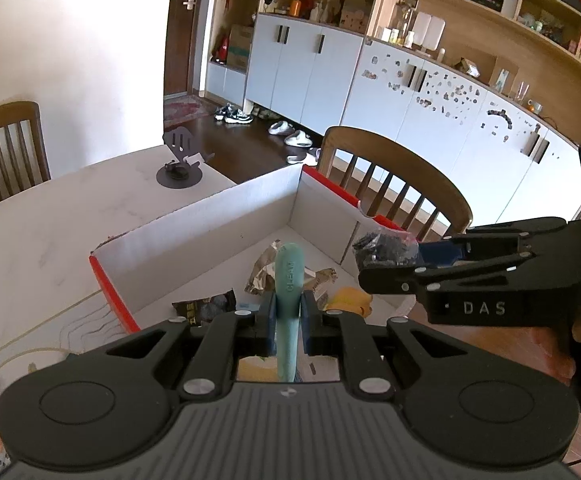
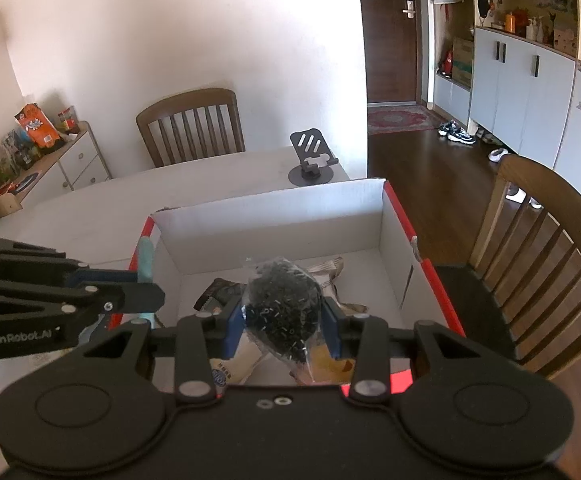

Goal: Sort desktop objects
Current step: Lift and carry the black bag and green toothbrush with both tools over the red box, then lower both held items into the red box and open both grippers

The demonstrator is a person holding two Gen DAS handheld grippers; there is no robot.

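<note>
Hovering over the box for dropping, the left gripper pinches a teal stick while the right gripper, at its three o'clock, clamps a bag of black bits.

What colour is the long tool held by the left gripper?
Pale teal tool, in the left gripper; clearest in the left wrist view.

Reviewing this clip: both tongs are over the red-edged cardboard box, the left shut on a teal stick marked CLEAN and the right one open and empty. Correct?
Not quite. The right tongs are not open and empty: the right wrist view shows them shut on a clear bag of small black bits. The rest holds: the left tongs grip the teal stick, both over the cardboard box.
</note>
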